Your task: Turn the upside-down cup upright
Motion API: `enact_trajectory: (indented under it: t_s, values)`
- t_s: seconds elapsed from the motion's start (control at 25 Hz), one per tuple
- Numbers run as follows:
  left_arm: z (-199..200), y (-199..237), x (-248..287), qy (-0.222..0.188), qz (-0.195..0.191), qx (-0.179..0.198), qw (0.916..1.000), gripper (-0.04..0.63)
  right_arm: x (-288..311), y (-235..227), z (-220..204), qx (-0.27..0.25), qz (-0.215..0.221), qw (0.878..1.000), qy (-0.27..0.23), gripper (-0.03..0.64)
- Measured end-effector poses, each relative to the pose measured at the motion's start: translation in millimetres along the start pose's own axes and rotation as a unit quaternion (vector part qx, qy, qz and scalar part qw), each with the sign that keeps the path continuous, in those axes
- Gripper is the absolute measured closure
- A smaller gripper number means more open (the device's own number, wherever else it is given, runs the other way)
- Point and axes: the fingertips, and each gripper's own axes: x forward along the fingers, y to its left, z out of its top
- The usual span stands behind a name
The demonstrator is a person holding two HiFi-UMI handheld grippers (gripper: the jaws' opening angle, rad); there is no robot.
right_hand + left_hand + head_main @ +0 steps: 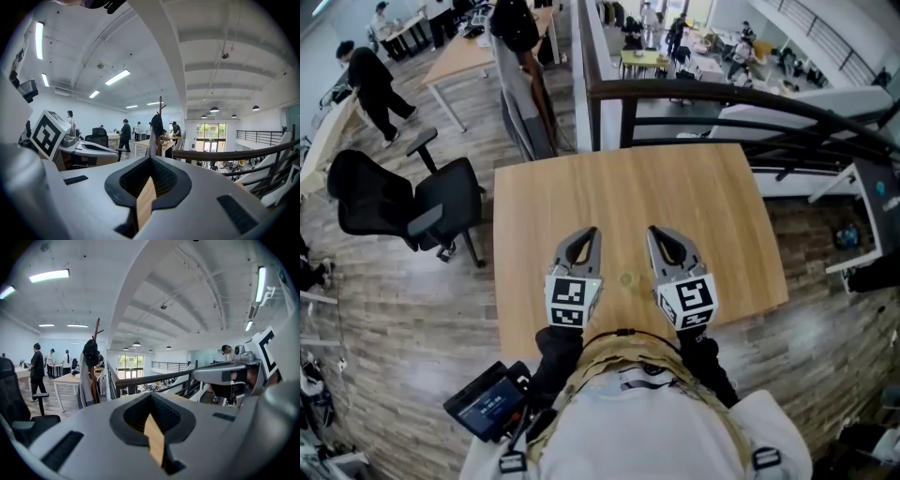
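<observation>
Grippers side by side above the wooden table (712,216), held close in front of my chest. Left gripper (589,232): fingers pressed together, tips meeting, nothing pinched. In its own view (151,397) only a sliver of tabletop shows through the dark cut-out behind the tips. Right gripper (654,232): same, fingers closed on each other and empty (151,159). Both point out across the room, nearly level, so their views take in ceiling lights, the railing (722,98) and a coat stand (91,359).

Cup (626,278): a small, pale greenish round thing on the tabletop, seen from above in the head view only. It lies in the gap between my two grippers, nearer to me than either pair of fingertips, roughly level with the marker cubes. Neither gripper touches it. It is too faint to tell whether it is rim up or rim down.

Black office chair (403,202) stands off the table's left edge. People stand at desks farther back.
</observation>
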Motion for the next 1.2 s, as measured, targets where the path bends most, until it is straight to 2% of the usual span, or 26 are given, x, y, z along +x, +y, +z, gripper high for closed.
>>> enact_trajectory:
  t_s: [1.2]
  values:
    - [4.4, 0.1, -4.8, -0.01, -0.004, -0.002, 0.9999, 0.595, -6.2, 6.8, 4.6, -0.001, -0.001, 1.0, -0.009, 0.597]
